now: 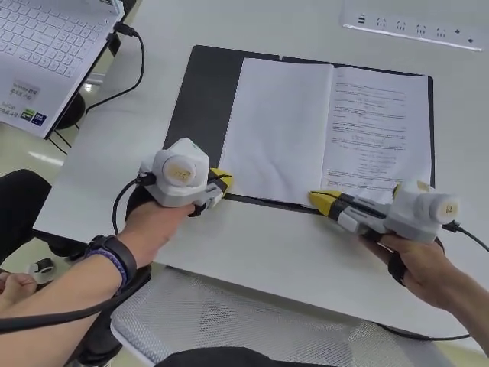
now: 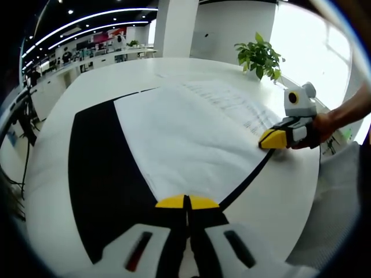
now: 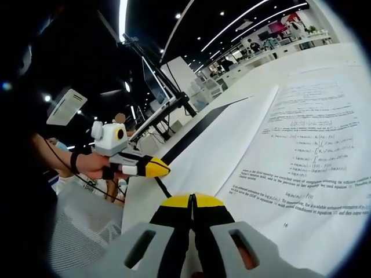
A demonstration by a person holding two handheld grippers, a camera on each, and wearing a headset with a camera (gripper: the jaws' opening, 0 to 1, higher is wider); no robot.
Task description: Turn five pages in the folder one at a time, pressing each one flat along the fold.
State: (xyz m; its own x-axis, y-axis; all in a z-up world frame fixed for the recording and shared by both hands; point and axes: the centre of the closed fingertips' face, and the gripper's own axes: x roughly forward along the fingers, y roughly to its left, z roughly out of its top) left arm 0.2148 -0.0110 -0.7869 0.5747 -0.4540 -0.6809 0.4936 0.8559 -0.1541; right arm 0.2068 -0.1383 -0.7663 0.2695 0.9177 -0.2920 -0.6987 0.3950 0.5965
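A white table (image 1: 252,252) carries the folder (image 1: 200,99), which lies open and flat with its black cover showing to the left of the paper. A blank page (image 1: 279,126) lies left of the fold and a printed page (image 1: 378,126) right of it. A white laptop (image 1: 46,46) sits at the table's far left corner with a black cable (image 1: 130,73) running from it. A white power strip (image 1: 416,29) lies along the far edge, well apart from the folder. A grey mesh chair (image 1: 252,329) shows below the near edge.

The left gripper (image 1: 221,182) has its yellow tips pressed together at the near left corner of the blank page. The right gripper (image 1: 321,200) is also pressed together, with nothing between its tips. It sits at the folder's near edge, just under the printed page and beside the fold. Whether either tip touches the paper cannot be told.

The gripper views take in the room, which the head view leaves out. It is a wide, open office with long strip lights (image 2: 98,20) on a dark ceiling and desks far off. The left gripper view adds a green plant (image 2: 259,55) at the table's far side by bright windows. The right gripper view brings the printed lines close enough to see as text, though not to read.
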